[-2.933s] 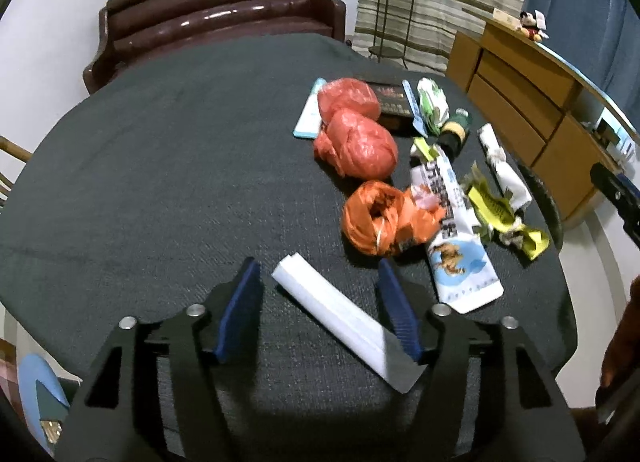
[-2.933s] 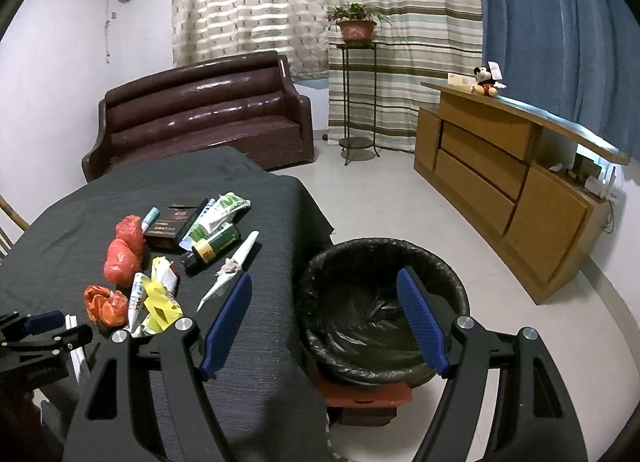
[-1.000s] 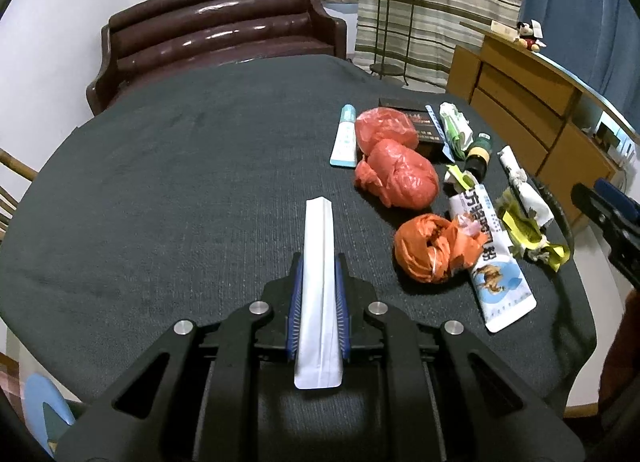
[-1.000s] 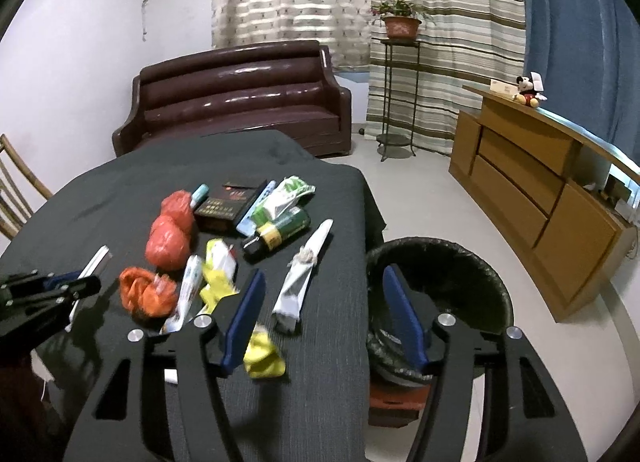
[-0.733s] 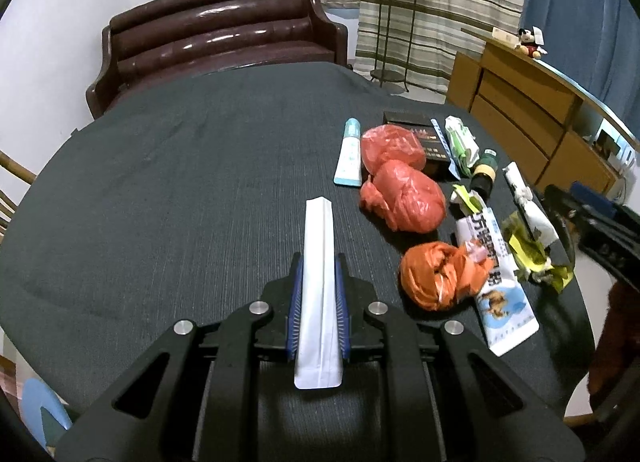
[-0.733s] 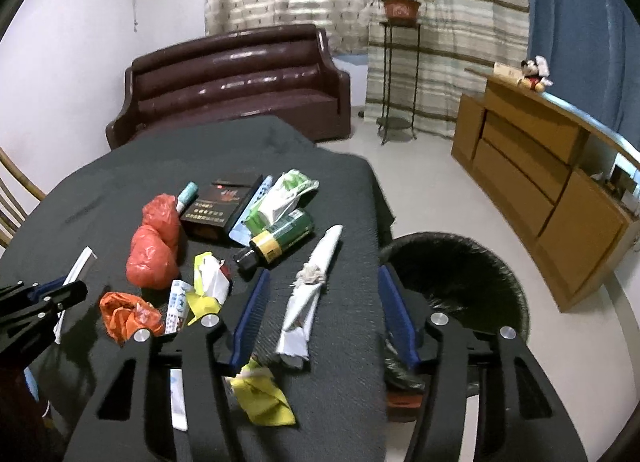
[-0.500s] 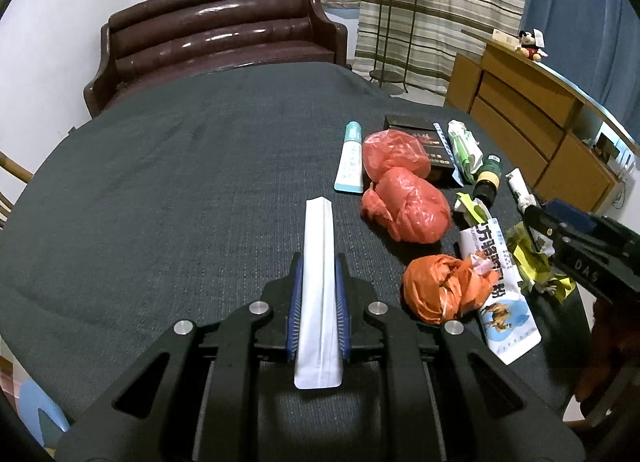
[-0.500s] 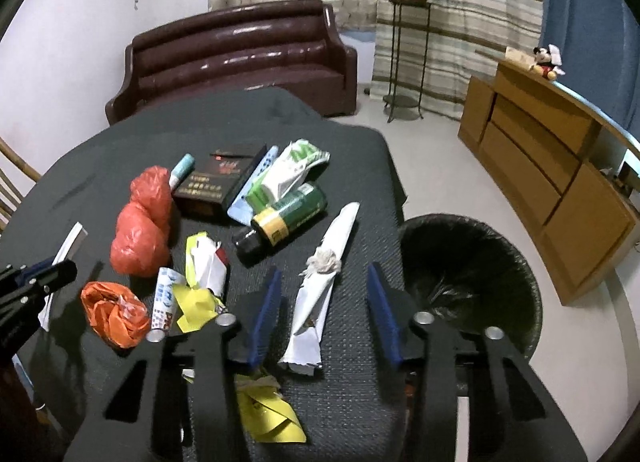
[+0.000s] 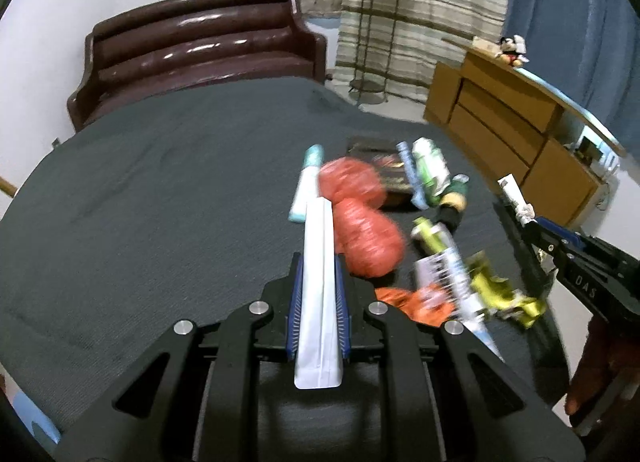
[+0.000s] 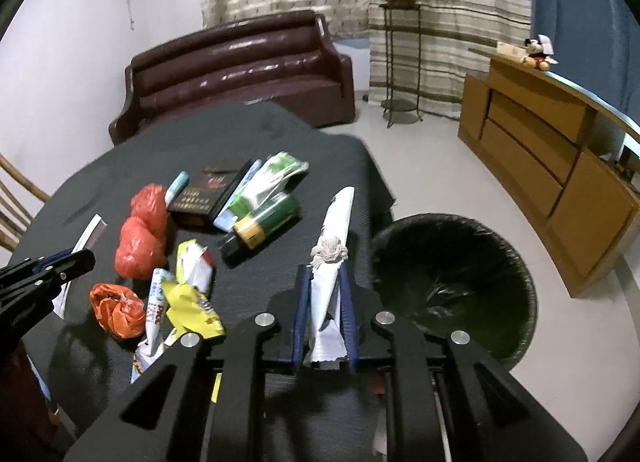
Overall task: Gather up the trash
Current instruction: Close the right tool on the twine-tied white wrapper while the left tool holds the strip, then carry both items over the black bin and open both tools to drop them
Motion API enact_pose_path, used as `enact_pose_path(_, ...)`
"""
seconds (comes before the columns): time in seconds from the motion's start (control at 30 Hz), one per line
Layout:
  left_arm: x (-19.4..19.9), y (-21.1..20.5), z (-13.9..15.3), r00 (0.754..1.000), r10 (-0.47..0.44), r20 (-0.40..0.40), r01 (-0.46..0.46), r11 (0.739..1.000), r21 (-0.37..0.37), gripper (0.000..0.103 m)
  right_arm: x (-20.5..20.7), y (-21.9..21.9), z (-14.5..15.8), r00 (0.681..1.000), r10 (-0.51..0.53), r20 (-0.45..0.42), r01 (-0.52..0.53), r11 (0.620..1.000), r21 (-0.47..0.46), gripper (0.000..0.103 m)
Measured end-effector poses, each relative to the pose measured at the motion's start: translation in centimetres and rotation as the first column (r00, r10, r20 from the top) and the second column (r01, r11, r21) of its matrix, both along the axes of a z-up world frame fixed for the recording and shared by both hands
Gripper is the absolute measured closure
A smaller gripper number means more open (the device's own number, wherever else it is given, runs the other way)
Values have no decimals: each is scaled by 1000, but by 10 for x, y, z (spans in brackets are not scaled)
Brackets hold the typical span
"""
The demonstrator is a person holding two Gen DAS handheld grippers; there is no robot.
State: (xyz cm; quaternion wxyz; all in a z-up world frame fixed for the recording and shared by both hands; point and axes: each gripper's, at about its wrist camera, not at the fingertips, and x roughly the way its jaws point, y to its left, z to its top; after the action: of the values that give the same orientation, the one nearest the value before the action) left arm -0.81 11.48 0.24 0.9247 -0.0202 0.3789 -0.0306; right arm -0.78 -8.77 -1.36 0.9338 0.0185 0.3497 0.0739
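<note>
Both grippers are clenched on trash: the left gripper (image 9: 318, 282) pinches a flat white packet (image 9: 318, 294) lengthwise, and the right gripper (image 10: 325, 302) clamps a white knotted wrapper (image 10: 332, 258) at its near end; just beyond, on the dark tablecloth (image 10: 248, 130), lie a yellow wrapper (image 10: 192, 308), an orange bag (image 10: 116, 312), red bags (image 10: 140, 230) and a green bottle (image 10: 264, 224). Right of the table stands a black-lined bin (image 10: 456, 282); farther back, a brown sofa (image 10: 236, 66).

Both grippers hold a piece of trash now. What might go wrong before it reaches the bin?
The right gripper pinches the white knotted wrapper only near its lower end, so the long free end might swing or slip out. The left gripper, shut on the white flat packet, sits far from the trash bin; crossing over, it may sweep the red bags off the table.
</note>
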Motion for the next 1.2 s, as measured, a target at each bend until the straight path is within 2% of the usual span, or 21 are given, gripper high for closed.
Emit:
enact_pose_path(0.23,10,-49,14,993,-107,46,107,994,-18,88,-3,-43,11,996,-71,57,72,997,-14,86)
enact_pose_path(0.53,34,-126,18,970,-230,75,232,973,-19,88,7,-86,13,986,-140,92,142,990,-14,86)
enact_pose_path(0.77,53,-169,13,960,-272,70,273,962,-3,88,13,-106,12,981,-166,100,167,986,1,86)
enact_pose_path(1.2,83,-215,3,956,-291,40,290,956,33,87,26,-127,0,978,-192,87,191,981,21,86)
